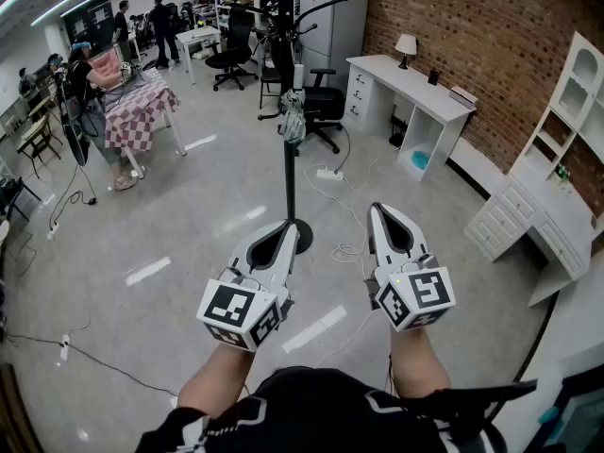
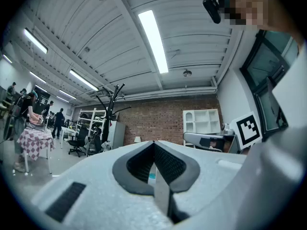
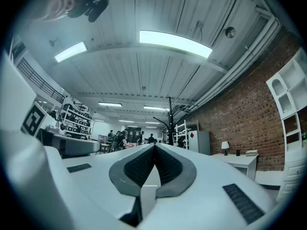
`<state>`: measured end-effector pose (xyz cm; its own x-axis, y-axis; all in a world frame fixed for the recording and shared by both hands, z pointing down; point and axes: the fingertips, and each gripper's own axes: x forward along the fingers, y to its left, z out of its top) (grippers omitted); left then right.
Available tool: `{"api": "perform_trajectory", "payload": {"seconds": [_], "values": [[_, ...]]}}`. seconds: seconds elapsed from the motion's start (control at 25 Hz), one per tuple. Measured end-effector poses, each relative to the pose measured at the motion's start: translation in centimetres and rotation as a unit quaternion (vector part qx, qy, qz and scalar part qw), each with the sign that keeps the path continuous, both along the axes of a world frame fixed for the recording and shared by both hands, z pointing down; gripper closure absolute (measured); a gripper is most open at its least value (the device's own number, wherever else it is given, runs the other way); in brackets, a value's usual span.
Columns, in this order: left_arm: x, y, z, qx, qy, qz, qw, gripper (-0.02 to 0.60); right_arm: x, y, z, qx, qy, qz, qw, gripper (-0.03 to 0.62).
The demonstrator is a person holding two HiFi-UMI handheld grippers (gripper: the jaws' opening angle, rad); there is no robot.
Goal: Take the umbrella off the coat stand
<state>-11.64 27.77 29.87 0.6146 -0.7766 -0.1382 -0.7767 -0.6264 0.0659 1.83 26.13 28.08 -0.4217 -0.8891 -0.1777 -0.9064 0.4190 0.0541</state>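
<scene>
Nothing of the task is seen to be done yet. The umbrella is hung partway up the pole of the coat stand, well apart from both grippers. The left gripper and the right gripper are held low before the person, fingers clenched together with nothing between them. The approach, the grasp and the lift-off are all judged to be left.
</scene>
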Motion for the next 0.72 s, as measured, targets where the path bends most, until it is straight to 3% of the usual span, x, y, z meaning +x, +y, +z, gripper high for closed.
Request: {"api": "perform_trajectory", "payload": {"seconds": [0.72], "values": [[-1.8, -0.7, 1.3, -0.012, 0.013, 0.019, 0.9997, 0.575, -1.7, -0.3, 0.4, 0.002, -0.005, 0.011, 1.0, 0.591]]}}
